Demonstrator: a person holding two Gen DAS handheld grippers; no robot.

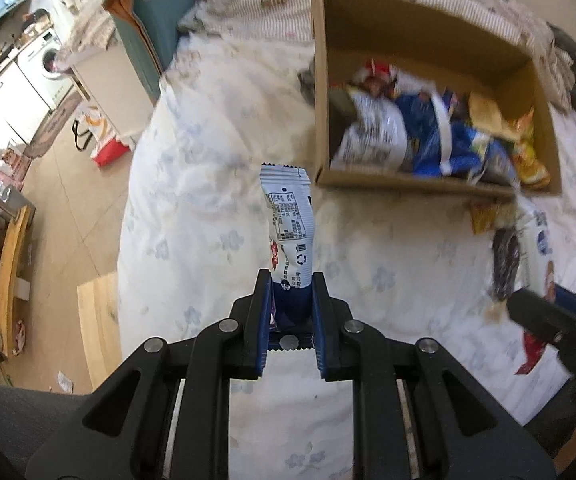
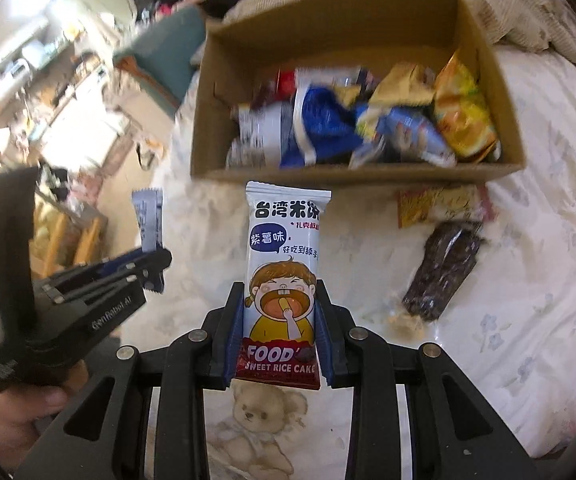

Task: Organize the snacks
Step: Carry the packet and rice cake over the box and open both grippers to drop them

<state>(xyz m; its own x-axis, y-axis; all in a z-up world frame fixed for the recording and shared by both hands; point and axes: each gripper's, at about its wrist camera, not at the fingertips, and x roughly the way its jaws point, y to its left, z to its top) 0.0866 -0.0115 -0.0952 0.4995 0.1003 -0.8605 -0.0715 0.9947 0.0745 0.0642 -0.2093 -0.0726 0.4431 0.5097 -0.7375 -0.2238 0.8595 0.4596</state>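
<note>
Sweet rice cake packet (image 2: 283, 280): one, white with a cartoon face, upright between the pads of the right tool (image 2: 279, 312), which is closed on its lower half; carried above the bed (image 2: 528, 280), short of the cardboard box (image 2: 368, 174). Blue-and-white packet (image 1: 288, 232): one, narrow, pinched at its lower end by the left tool (image 1: 291, 312), jaws nearly together; also clear of the bed, near the box's front left corner. Box contents: a loose heap of wrappers, blue, white, yellow, red; count unclear through blur. Outstanding on the bed, just before the box: yellow-and-red packet (image 2: 444, 204) and dark packet (image 2: 444, 272). Judgement: sorting mostly done; two items in transit, two to collect.
</note>
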